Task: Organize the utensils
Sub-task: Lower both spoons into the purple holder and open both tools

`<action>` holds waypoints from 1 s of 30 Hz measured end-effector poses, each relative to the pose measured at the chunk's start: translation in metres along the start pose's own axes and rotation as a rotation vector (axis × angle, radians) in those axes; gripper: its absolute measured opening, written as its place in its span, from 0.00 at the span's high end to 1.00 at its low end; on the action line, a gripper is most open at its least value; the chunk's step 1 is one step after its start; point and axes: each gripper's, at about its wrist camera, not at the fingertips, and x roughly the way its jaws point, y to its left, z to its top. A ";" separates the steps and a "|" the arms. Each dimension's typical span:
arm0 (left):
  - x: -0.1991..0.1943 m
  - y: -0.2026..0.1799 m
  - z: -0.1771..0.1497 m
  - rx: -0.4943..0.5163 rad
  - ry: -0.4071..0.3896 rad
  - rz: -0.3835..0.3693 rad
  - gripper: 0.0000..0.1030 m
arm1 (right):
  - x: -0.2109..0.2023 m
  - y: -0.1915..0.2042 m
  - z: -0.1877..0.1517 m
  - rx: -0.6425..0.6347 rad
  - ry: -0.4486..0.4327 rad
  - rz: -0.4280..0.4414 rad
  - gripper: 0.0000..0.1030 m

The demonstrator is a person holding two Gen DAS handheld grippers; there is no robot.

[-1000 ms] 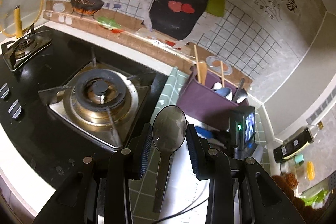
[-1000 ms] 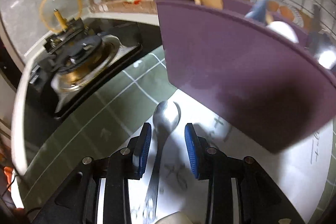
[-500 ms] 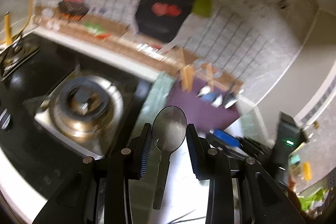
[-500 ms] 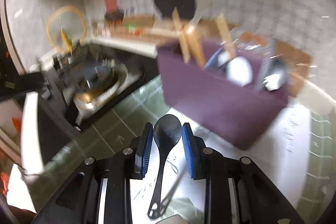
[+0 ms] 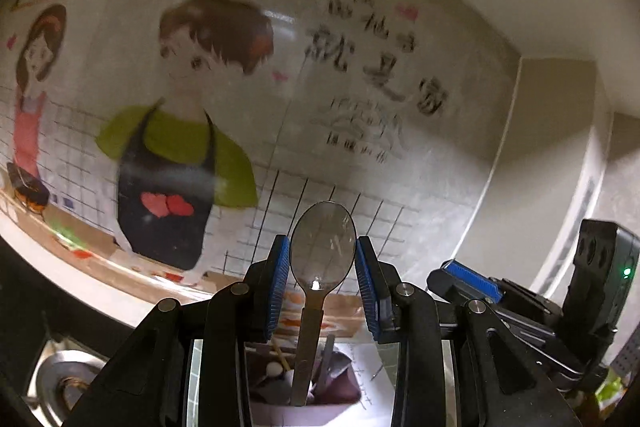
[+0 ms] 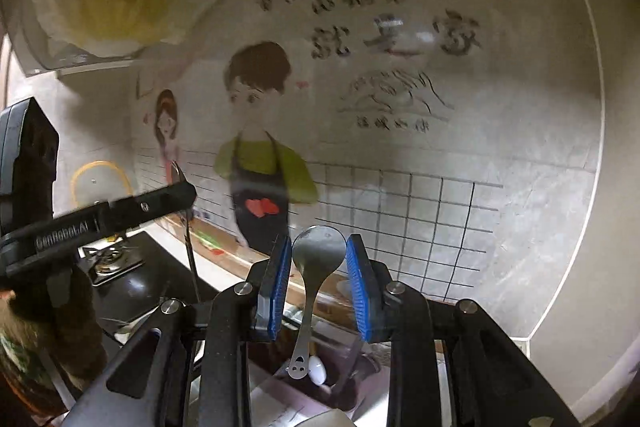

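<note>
kitchen wall fills both views now: a cartoon mural [image 5: 176, 163] of a cook in a green top and dark apron with red hearts, plus a smaller figure in pink at the far left, over a drawn tile grid. a second ago both cameras looked down at the counter and hob; now they look nearly level, and the purple utensil holder [image 5: 304, 383] sits low between the fingers, so both spoons have been lifted off the counter and brought above it. the left gripper [image 5: 322, 287] pinches a steel spoon [image 5: 322, 251] by the bowl, handle hanging down toward the holder. the right gripper [image 6: 318, 285], which had its jaws apart around a spoon lying on the paper, now clamps that darker spoon [image 6: 319, 251] the same way, its handle end just over the holder [image 6: 352, 379]. lowering them in looks like the next step. the mural's handwritten chinese characters [image 6: 396, 31] are too blurred to read; "genrobot.ai" is printed on the other gripper's arm [image 6: 68, 231].
</note>
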 end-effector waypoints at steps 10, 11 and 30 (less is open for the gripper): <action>0.081 0.036 -0.049 -0.022 0.134 0.036 0.67 | 0.082 -0.025 -0.061 0.066 0.151 -0.017 0.75; 0.083 0.039 -0.054 -0.027 0.147 0.035 0.67 | 0.091 -0.026 -0.071 0.080 0.184 -0.020 0.74; -0.066 -0.005 -0.123 0.147 0.288 0.229 0.47 | -0.038 0.026 -0.124 0.176 0.251 0.018 0.68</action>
